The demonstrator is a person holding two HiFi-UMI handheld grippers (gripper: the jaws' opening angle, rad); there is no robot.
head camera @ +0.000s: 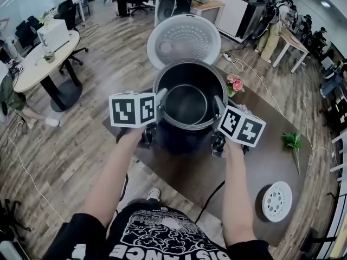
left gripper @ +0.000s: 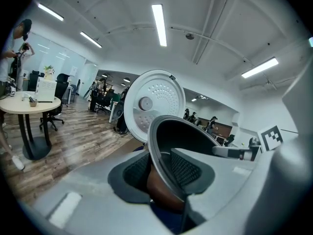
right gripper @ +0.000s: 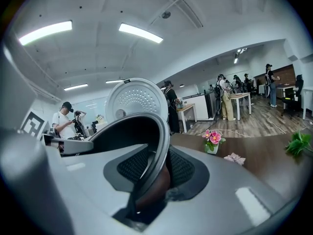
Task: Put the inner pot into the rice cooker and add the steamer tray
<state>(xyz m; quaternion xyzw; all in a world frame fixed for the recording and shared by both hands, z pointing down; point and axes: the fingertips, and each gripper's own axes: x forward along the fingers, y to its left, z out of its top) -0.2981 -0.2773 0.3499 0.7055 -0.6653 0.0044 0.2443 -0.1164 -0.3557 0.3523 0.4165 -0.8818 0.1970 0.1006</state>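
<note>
On the bench (head camera: 271, 161), head view: we hold the inner pot (head camera: 187, 104) by its rim, left gripper (head camera: 161, 97) on the left edge and right gripper (head camera: 218, 104) on the right edge. Pot sits over the mouth of the rice cooker (head camera: 179, 141), whose lid (head camera: 183, 41) stands open behind. Can't tell if the pot is seated. Steamer tray (head camera: 277, 201) lies at the bench's near right corner, well apart from the cooker. Pink flowers (head camera: 234, 84) just right of the cooker, green sprig (head camera: 293, 141) further right.

Left gripper view: the left gripper (left gripper: 164, 168) has its jaws pinching the pot (left gripper: 183, 133) rim, one pad inside the wall and one outside. Brown outer wall shows below the rim, so it's not fully down. Lid (left gripper: 154, 104) upright behind.

Right gripper view: same on the right gripper (right gripper: 154, 173), jaws clamped across the pot (right gripper: 132, 133) rim. Lid (right gripper: 137, 99) behind, flowers (right gripper: 212, 138) and sprig (right gripper: 299, 143) off to the right.
</note>
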